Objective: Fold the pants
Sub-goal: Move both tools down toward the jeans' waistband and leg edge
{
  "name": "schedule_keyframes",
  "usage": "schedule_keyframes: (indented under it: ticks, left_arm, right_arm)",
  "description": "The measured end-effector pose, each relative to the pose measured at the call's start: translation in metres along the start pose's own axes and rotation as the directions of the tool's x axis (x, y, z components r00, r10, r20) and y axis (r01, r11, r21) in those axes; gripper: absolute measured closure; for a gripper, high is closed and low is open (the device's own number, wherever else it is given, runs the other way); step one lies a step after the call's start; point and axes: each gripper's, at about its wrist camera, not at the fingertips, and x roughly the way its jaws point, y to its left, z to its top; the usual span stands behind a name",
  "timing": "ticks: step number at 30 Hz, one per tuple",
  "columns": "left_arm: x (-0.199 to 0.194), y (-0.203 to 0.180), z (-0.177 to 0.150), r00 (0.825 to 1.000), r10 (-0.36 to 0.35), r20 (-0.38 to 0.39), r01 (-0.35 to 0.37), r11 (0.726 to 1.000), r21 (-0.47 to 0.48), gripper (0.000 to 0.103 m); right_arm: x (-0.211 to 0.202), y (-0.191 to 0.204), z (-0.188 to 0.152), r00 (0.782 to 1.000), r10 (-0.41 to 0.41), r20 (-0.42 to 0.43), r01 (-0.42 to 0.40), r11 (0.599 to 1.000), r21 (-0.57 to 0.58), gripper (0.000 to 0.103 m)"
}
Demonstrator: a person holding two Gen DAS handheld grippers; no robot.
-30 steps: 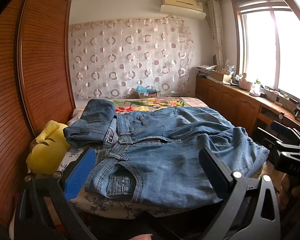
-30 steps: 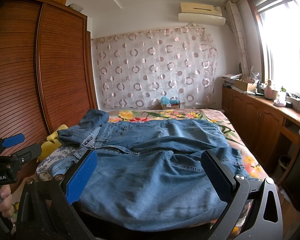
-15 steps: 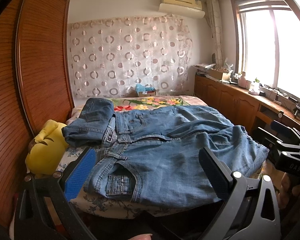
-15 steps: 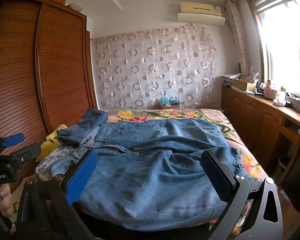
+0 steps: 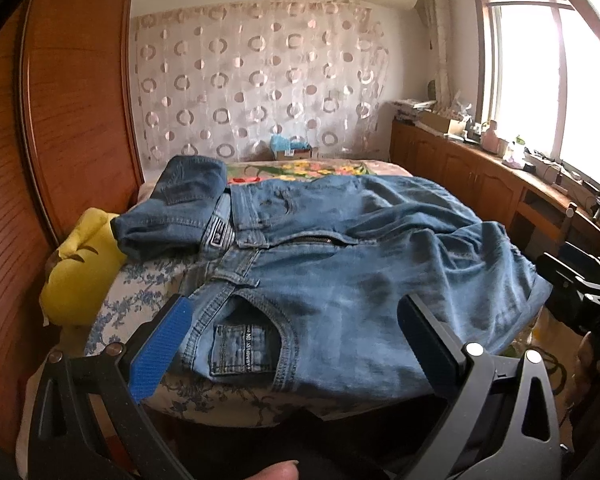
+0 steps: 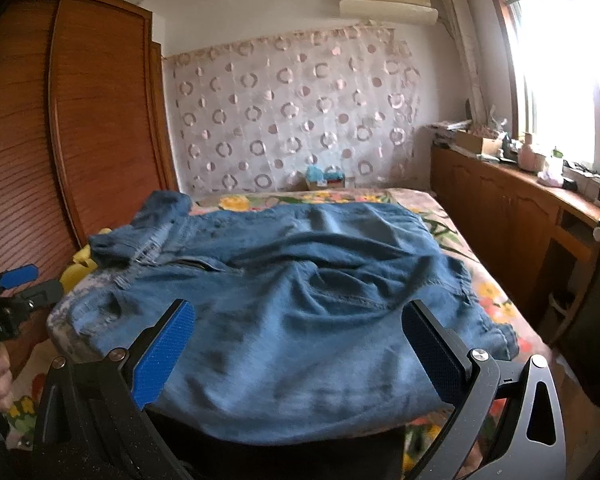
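Observation:
Blue denim pants [image 5: 340, 272] lie spread across the bed, waistband to the left, legs bunched toward the right edge; they also show in the right wrist view [image 6: 300, 300]. A second, folded denim piece [image 5: 176, 212] lies at the far left by the waistband. My left gripper [image 5: 296, 344] is open and empty, just before the near pocket at the bed's front edge. My right gripper [image 6: 298, 350] is open and empty, close over the front hem of the pants.
A yellow plush toy [image 5: 80, 264] sits at the bed's left edge beside the wooden wardrobe [image 5: 60, 120]. A wooden counter [image 5: 520, 184] with clutter runs along the right under the window. A small box [image 5: 292, 150] stands at the bed's far end.
Both grippers have moved forward and lower toward the bed's front edge; the pants look nearer. The pants have not moved.

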Motion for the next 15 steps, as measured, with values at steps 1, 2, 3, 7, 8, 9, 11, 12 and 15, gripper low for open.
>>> schedule_keyframes:
  ticks: [1, 2, 3, 7, 8, 9, 11, 12, 15]
  left_arm:
    - [0.002, 0.002, -0.001, 1.0, 0.0, -0.006, 0.0, 1.0, 0.0, 0.0]
    - [0.004, 0.003, -0.001, 1.0, 0.001, -0.011, -0.001, 1.0, 0.0, 0.0]
    - [0.006, 0.005, -0.001, 1.0, 0.0, -0.015, 0.0, 1.0, 0.0, 0.0]
    - [0.014, 0.012, -0.003, 0.999, 0.009, -0.035, -0.009, 1.0, 0.0, 0.0]
    - [0.017, 0.015, -0.004, 0.999, 0.014, -0.041, -0.014, 1.0, 0.002, 0.0]
    - [0.02, 0.017, -0.004, 0.999, 0.02, -0.047, -0.02, 1.0, 0.002, 0.0]
    - [0.025, 0.023, -0.006, 0.997, 0.033, -0.063, -0.034, 0.999, -0.004, 0.0]
    - [0.028, 0.027, -0.007, 0.996, 0.049, -0.072, -0.05, 0.999, -0.006, 0.0]
    - [0.037, 0.038, -0.011, 0.991, 0.092, -0.095, -0.094, 0.996, -0.012, 0.0]
  right_arm:
    - [0.001, -0.001, 0.0, 1.0, -0.007, -0.006, 0.007, 1.0, 0.0, 0.0]
    - [0.003, -0.004, -0.001, 1.0, -0.014, -0.017, 0.014, 1.0, 0.002, 0.0]
    - [0.004, -0.004, -0.002, 1.0, -0.018, -0.023, 0.018, 1.0, 0.004, 0.0]
    - [0.003, -0.007, -0.001, 0.998, -0.042, -0.046, 0.043, 0.999, 0.015, 0.0]
    - [0.002, -0.009, -0.002, 0.998, -0.047, -0.05, 0.048, 0.999, 0.019, 0.0]
    - [0.001, -0.01, -0.002, 0.997, -0.05, -0.055, 0.052, 0.998, 0.027, 0.0]
    - [-0.002, -0.009, -0.003, 0.996, -0.056, -0.064, 0.058, 0.998, 0.035, 0.0]
    - [-0.002, -0.008, -0.003, 0.996, -0.06, -0.068, 0.063, 0.997, 0.034, 0.0]
    - [-0.005, -0.007, -0.005, 0.995, -0.069, -0.076, 0.072, 0.997, 0.038, 0.0]
